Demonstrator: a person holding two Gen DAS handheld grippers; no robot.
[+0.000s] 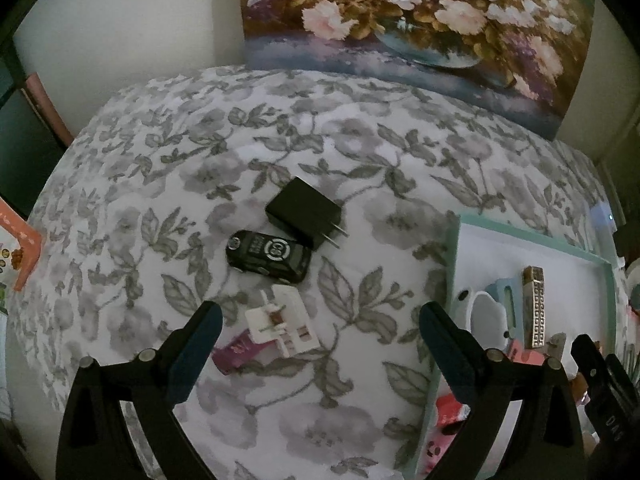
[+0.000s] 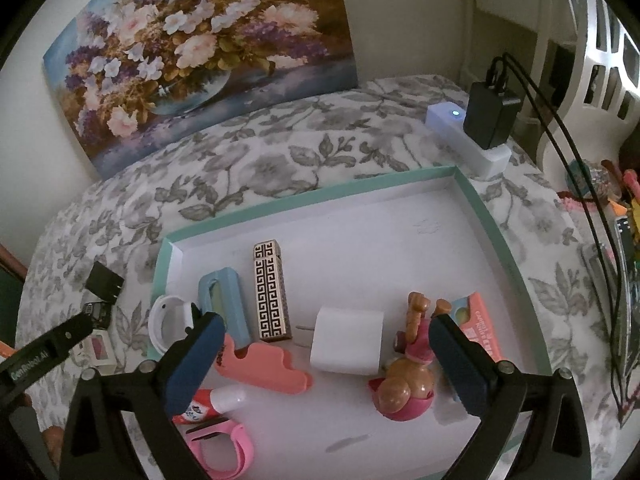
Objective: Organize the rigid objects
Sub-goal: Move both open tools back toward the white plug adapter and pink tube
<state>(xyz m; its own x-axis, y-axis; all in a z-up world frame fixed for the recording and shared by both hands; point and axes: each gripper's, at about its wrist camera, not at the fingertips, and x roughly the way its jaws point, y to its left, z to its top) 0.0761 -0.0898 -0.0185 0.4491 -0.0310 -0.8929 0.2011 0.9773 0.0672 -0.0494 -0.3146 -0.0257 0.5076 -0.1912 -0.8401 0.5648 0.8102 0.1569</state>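
Left gripper (image 1: 320, 320), jaws apart and empty, hovers over the floral bed cover (image 1: 160, 160), where a black charger (image 1: 302, 210), black toy car (image 1: 266, 256) and white plug adapter (image 1: 282, 320) lie close together. Only the right view shows the teal tray (image 2: 496, 232) fully: right gripper (image 2: 326, 340), jaws apart, hangs above a white charger (image 2: 346, 340) and bear figurine (image 2: 408, 384)

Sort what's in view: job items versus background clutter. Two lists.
Job items: black charger, toy car, white plastic piece, teal tray, patterned lighter, white adapter, bear figure, pink band.

Lying about: flower painting, power strip, floral bedspread.
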